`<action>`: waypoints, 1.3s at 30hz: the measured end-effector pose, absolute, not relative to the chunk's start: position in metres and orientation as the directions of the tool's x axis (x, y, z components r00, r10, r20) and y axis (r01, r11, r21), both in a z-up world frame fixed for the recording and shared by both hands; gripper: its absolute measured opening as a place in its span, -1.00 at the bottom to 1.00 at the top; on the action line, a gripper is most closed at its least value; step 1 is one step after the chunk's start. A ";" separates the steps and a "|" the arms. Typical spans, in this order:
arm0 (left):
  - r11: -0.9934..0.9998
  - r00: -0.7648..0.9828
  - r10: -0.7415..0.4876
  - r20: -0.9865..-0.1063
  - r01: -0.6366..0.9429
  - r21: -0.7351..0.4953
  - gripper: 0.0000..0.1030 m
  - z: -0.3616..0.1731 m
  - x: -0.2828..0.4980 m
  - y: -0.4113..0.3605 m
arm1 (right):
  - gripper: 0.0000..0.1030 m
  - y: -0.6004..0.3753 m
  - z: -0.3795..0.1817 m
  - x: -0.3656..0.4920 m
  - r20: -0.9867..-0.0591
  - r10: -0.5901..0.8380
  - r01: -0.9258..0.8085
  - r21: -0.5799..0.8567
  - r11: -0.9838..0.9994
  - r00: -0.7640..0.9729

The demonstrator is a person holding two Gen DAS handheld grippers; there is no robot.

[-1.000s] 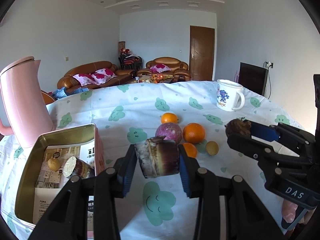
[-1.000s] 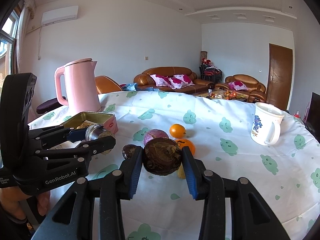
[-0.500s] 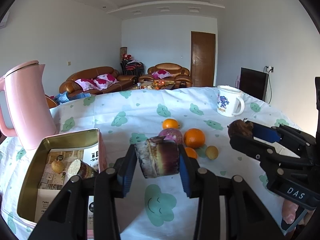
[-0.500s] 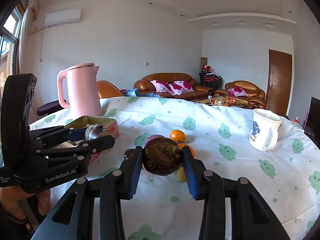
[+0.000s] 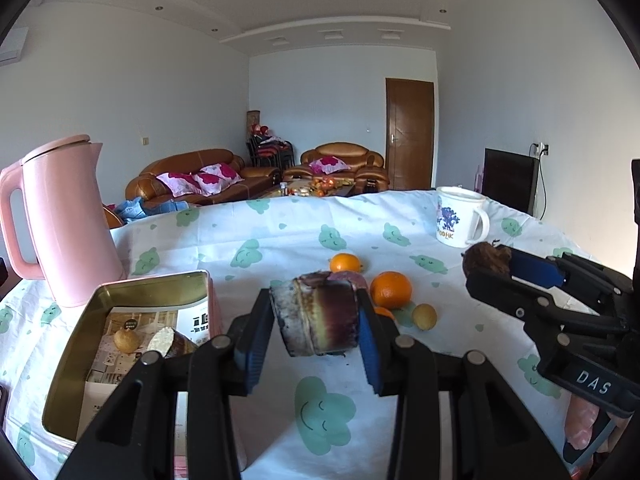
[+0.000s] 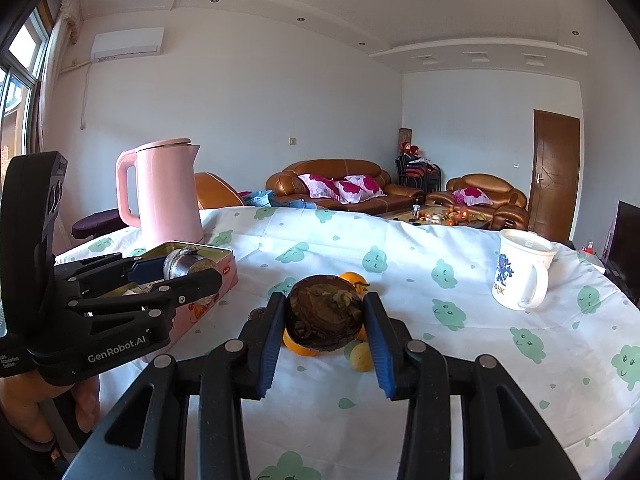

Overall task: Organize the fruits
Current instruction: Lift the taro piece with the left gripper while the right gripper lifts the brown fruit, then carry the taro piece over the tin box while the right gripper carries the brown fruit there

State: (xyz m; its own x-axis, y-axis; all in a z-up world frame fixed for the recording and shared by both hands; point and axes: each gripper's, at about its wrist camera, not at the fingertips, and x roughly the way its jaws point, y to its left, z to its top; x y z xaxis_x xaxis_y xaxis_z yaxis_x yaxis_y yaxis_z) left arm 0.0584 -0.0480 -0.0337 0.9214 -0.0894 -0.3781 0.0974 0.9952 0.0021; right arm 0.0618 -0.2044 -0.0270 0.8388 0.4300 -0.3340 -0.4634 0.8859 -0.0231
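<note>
My left gripper [image 5: 316,320] is shut on a purple-brown sugarcane chunk [image 5: 318,314], held above the tablecloth just right of the gold tin [image 5: 132,292]. The tin holds a small yellow fruit [image 5: 126,340] and a cut cane piece [image 5: 170,342]. My right gripper [image 6: 325,314] is shut on a dark brown round fruit [image 6: 325,312]; it also shows at the right of the left wrist view [image 5: 486,258]. Two oranges [image 5: 390,290] [image 5: 345,263] and a small yellow fruit [image 5: 425,317] lie on the cloth ahead. The left gripper shows in the right wrist view [image 6: 188,270].
A pink kettle [image 5: 68,220] stands behind the tin at the left. A white mug [image 5: 458,216] stands at the far right of the table. The table wears a white cloth with green cloud prints [image 5: 324,408]. Sofas and a door lie beyond.
Both grippers have risen and tilted up a little with their loads still held; the table now sits lower in both views. The fruits on the cloth have not moved.
</note>
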 end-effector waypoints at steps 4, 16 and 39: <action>0.996 0.926 -0.087 -0.367 0.094 0.002 -0.20 -0.033 0.056 -0.047 | -0.19 -0.204 -0.026 0.060 -0.327 0.423 -0.457 -0.030 0.889 0.845; 0.996 0.923 -0.087 -0.375 0.089 -0.014 -0.20 -0.032 0.050 -0.042 | -0.19 -0.189 -0.026 0.060 -0.354 0.427 -0.480 -0.073 0.874 0.832; 0.999 0.911 0.023 -0.412 -0.010 0.035 -0.20 -0.030 0.047 -0.005 | -0.19 -0.137 0.011 0.069 -0.321 0.520 -0.577 -0.109 0.810 0.791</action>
State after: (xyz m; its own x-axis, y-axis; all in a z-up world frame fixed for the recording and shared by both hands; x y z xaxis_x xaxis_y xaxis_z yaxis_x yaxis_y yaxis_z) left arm 0.0473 -0.0051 -0.0299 0.9110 0.0233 -0.4118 -0.0096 0.9993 0.0353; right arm 0.0686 -0.1373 0.0110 0.7914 0.5205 -0.3207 -0.5767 0.8096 -0.1091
